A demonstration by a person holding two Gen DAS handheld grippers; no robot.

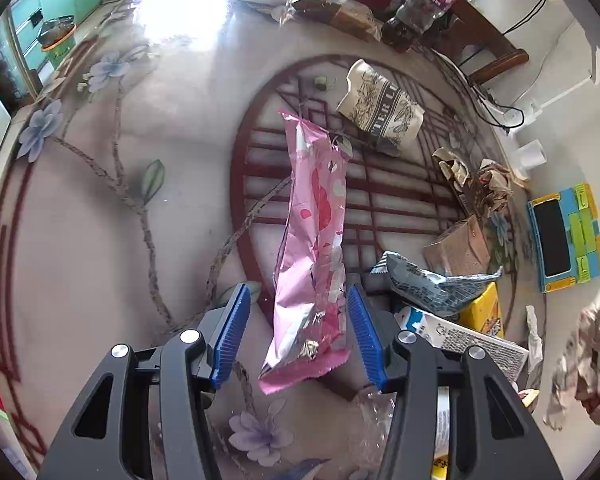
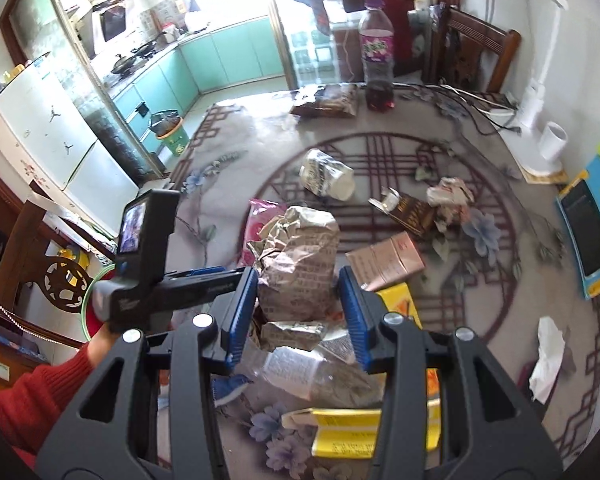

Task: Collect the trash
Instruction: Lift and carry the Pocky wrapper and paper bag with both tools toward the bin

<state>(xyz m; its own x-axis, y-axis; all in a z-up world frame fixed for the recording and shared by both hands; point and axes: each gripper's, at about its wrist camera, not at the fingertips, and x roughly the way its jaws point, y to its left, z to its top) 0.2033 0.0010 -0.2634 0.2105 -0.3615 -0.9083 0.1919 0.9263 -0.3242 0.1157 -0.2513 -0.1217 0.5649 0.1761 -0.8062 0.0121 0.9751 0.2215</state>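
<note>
Between the wide-spread fingers of the left gripper [image 1: 298, 334] lies a pink wrapper [image 1: 314, 240], touching neither pad, lined up lengthwise for a pinch. The right gripper [image 2: 298, 314], fingers also wide, straddles a crumpled paper bag [image 2: 298, 260], probably its pick. Beyond both fingertips a paper cup [image 1: 380, 108] lies tipped over on the table [image 1: 100, 220]

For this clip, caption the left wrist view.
Open left gripper straddles a pink foil wrapper on the floral table amid scattered trash.
</note>
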